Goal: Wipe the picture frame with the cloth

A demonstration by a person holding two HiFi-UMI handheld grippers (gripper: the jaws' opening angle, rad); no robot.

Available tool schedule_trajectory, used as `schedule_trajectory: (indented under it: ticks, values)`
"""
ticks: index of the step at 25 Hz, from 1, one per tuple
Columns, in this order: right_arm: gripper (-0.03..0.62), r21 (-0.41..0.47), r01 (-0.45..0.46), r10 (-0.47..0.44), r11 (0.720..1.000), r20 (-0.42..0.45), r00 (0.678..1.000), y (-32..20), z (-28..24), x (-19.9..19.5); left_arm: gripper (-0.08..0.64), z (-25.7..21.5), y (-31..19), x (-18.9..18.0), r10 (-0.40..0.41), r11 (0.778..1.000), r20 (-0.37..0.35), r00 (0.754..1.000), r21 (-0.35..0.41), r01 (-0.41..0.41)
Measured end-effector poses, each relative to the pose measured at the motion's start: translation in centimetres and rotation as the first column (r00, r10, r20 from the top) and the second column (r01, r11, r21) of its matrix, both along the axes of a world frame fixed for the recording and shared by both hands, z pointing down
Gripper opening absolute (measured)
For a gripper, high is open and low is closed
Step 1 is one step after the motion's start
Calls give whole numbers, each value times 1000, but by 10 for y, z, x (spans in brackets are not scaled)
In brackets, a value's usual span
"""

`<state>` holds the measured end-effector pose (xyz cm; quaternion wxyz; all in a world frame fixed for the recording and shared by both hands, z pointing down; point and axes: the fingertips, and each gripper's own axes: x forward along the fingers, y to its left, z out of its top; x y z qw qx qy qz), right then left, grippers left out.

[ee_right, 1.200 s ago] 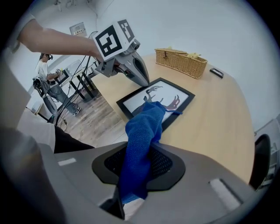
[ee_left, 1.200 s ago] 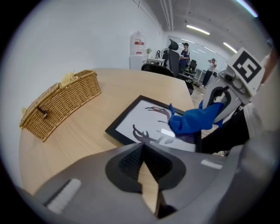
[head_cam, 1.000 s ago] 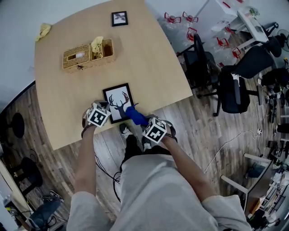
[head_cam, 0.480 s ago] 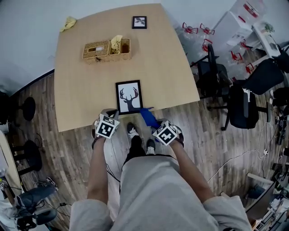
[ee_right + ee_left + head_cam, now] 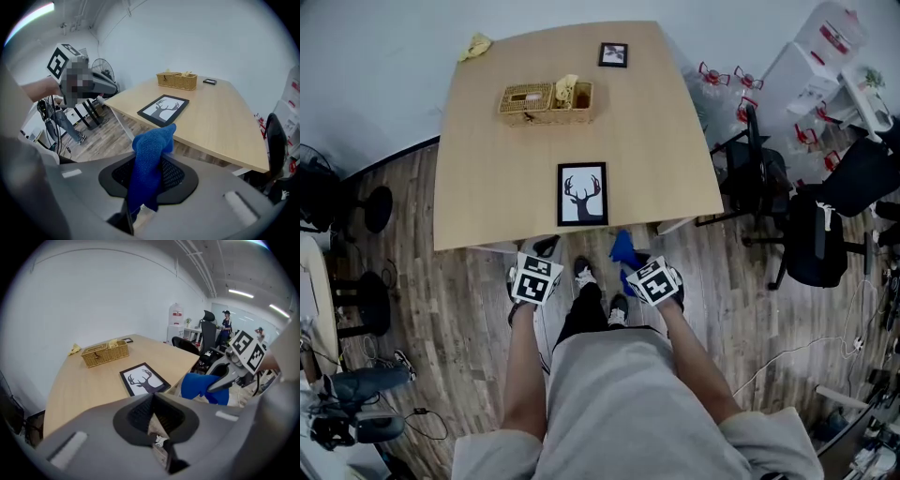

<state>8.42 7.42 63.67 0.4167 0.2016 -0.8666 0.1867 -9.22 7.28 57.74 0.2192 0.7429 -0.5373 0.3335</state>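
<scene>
— Wooden table (image 5: 487, 141), light top. Item one: picture frame (image 5: 582, 194), deer print, lying flat near the front edge. Grippers?
— Right gripper (image 5: 146, 185): jaws pinched on blue cloth (image 5: 151, 150), held off the table, above the floor. Left gripper (image 5: 157, 430): jaws together, nothing between them.
— Risks?
— Frame is unbraced and close to the edge, so a wipe pulled toward the person could slide it off. Cloth is gripped low with most of it standing loose. It may bunch or slip free under pressure.
</scene>
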Motion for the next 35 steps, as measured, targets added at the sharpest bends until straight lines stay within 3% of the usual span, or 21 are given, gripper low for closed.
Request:
schedule_trajectory:
  ticks: [4,8,10,17,35]
  values:
    - [98,-3,-19,19,1000,70,997,8,-3,-13,52,-7,20,6,-59,998,-54,997,29,60]
    - [98,-26,-32,36,999,177,983,17,-14,-21,52,-9,44,13,-137,987,-200,970,54,150]
    - [98,-1,-45,44,999,231,972,13,-24,-23,52,-9,50,12,-159,982,-237,958,60,178]
    - [98,46,-82,65,996,299,952,4,-44,-28,52,-20,55,-1,-193,971,-241,951,94,220]
    - [98,62,-115,89,992,325,941,0,-50,-18,52,-24,63,11,-178,971,-247,952,112,211]
